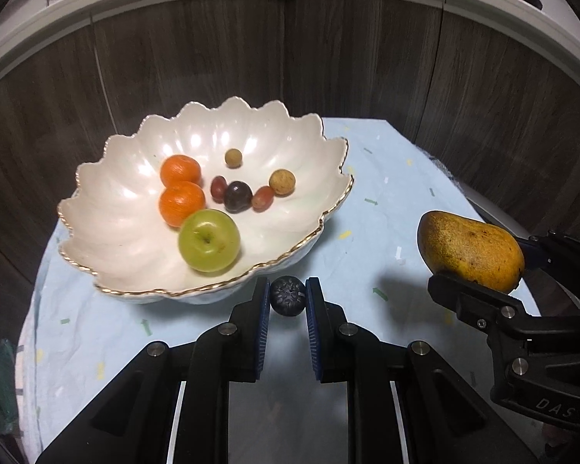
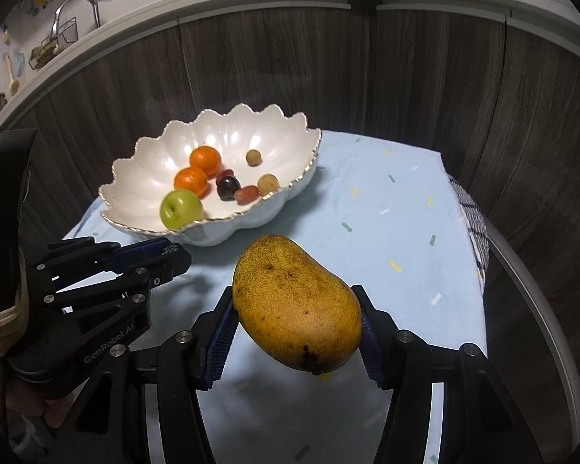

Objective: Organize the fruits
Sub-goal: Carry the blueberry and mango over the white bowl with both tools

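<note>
Jaws on the left gripper (image 1: 288, 297) pinch a small dark fruit (image 1: 288, 295) just beside the scalloped bowl's (image 1: 108, 228) near rim; the right gripper (image 2: 297, 326) clamps the mango (image 2: 295, 305) above the tablecloth (image 2: 398, 201), the bowl sitting toward the table's far left edge.

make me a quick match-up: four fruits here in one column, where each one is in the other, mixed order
Things:
1. mango
2. dark round fruit
3. green apple
4. oranges

Places:
A. bowl, nearest its front rim
B. between the left gripper fingers
C. bowl, side by side, touching
D. in the right gripper, off the table

Pairs: 1-D, 2-B, 3-A, 4-C
</note>
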Action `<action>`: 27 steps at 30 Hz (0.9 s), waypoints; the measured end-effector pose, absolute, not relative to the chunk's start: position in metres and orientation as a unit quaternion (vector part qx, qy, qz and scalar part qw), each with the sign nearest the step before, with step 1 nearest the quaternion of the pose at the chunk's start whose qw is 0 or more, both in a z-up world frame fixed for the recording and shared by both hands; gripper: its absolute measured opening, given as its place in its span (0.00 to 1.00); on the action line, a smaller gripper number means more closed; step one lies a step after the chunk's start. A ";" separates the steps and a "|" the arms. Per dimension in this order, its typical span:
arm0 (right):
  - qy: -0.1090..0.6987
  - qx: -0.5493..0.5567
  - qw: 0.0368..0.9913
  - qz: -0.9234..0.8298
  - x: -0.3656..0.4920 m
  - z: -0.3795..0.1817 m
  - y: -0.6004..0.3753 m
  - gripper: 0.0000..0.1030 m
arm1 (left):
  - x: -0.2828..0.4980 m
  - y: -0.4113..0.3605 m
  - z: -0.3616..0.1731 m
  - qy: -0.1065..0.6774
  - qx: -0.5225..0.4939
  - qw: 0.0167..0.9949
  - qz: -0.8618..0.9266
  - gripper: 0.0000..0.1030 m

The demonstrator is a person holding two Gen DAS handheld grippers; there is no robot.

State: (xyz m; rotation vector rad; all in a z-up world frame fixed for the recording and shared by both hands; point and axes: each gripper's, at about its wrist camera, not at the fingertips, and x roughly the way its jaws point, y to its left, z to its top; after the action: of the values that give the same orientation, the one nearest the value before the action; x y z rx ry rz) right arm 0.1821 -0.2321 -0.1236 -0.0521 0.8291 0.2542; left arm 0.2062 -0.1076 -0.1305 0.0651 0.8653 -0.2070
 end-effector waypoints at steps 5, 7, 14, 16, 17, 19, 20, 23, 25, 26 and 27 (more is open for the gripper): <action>0.393 -0.022 0.912 0.119 0.172 -0.111 -0.225 0.56 | 0.195 -0.099 -0.116 0.409 0.029 0.907 -0.099 0.18; 0.390 -0.021 0.913 0.118 0.168 -0.106 -0.221 0.56 | 0.192 -0.095 -0.111 0.406 0.028 0.908 -0.098 0.18; 0.377 -0.022 0.918 0.121 0.162 -0.089 -0.207 0.56 | 0.180 -0.080 -0.096 0.399 0.025 0.912 -0.094 0.18; 0.372 -0.022 0.920 0.123 0.161 -0.084 -0.202 0.56 | 0.177 -0.074 -0.091 0.397 0.022 0.913 -0.091 0.18; 0.370 -0.022 0.920 0.124 0.161 -0.081 -0.200 0.56 | 0.177 -0.072 -0.088 0.396 0.021 0.914 -0.090 0.18; 0.366 -0.023 0.922 0.125 0.161 -0.077 -0.196 0.56 | 0.176 -0.066 -0.084 0.393 0.018 0.915 -0.087 0.18; 0.364 -0.024 0.922 0.126 0.161 -0.074 -0.193 0.56 | 0.175 -0.064 -0.082 0.392 0.017 0.916 -0.085 0.18; 0.358 -0.026 0.924 0.129 0.163 -0.067 -0.185 0.56 | 0.176 -0.055 -0.075 0.389 0.013 0.917 -0.081 0.18; 0.356 -0.027 0.925 0.129 0.165 -0.063 -0.180 0.56 | 0.177 -0.049 -0.073 0.389 0.011 0.918 -0.079 0.18; 0.355 -0.027 0.926 0.129 0.166 -0.061 -0.178 0.56 | 0.179 -0.045 -0.071 0.389 0.009 0.918 -0.076 0.18; 0.354 -0.028 0.926 0.128 0.169 -0.060 -0.175 0.56 | 0.179 -0.043 -0.070 0.389 0.009 0.918 -0.075 0.18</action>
State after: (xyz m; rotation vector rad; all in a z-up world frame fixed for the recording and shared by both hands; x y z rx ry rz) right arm 0.1688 -0.1750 -0.0597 -0.0566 0.7268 0.2620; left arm 0.1794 -0.0430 -0.0701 0.0180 0.7992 -0.1545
